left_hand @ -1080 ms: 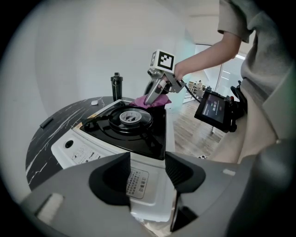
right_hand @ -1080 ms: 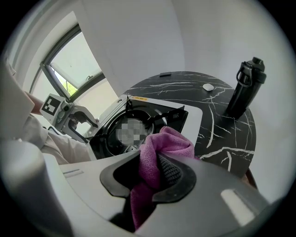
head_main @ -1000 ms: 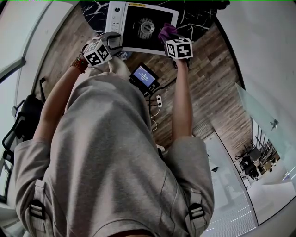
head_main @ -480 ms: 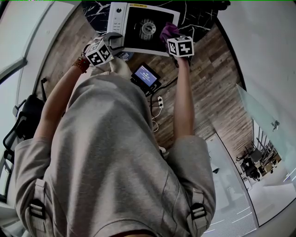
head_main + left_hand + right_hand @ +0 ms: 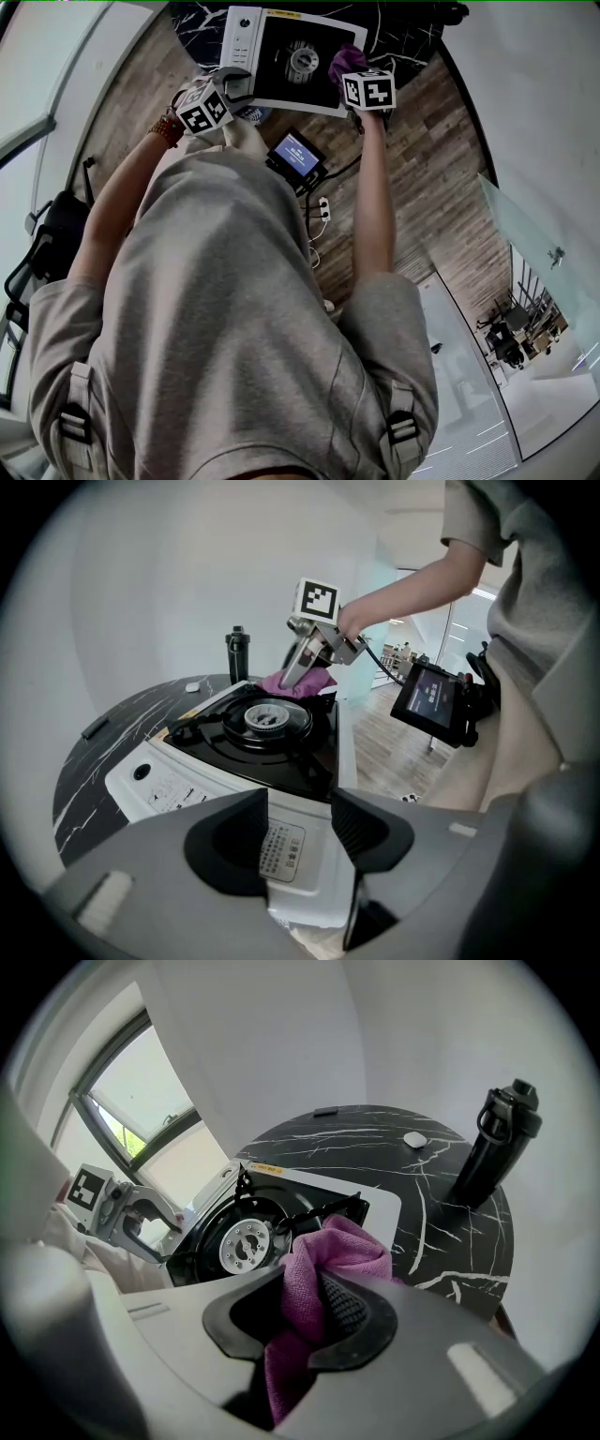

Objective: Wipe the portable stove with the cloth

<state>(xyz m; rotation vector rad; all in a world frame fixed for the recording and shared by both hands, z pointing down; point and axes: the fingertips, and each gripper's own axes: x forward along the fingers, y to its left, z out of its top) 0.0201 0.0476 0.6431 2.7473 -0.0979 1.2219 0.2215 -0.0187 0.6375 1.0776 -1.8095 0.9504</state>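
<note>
Right gripper (image 5: 314, 1290) is clamped on a purple cloth (image 5: 339, 1241), which is pressed down on the black top of the portable stove (image 5: 178, 772) near its corner, beside the burner (image 5: 267, 717). At the stove's white near edge the left gripper (image 5: 300, 803) is held with its jaws apart. They have just been closing, with the labelled side panel seen between them, unpinched. A black bottle (image 5: 495, 1147) is stood on the marbled tabletop (image 5: 375, 1138).

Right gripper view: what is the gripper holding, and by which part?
The right gripper holds the purple cloth. Its fingers pinch a bunched fold, with cloth spilling out both ahead of them and behind them.
</note>
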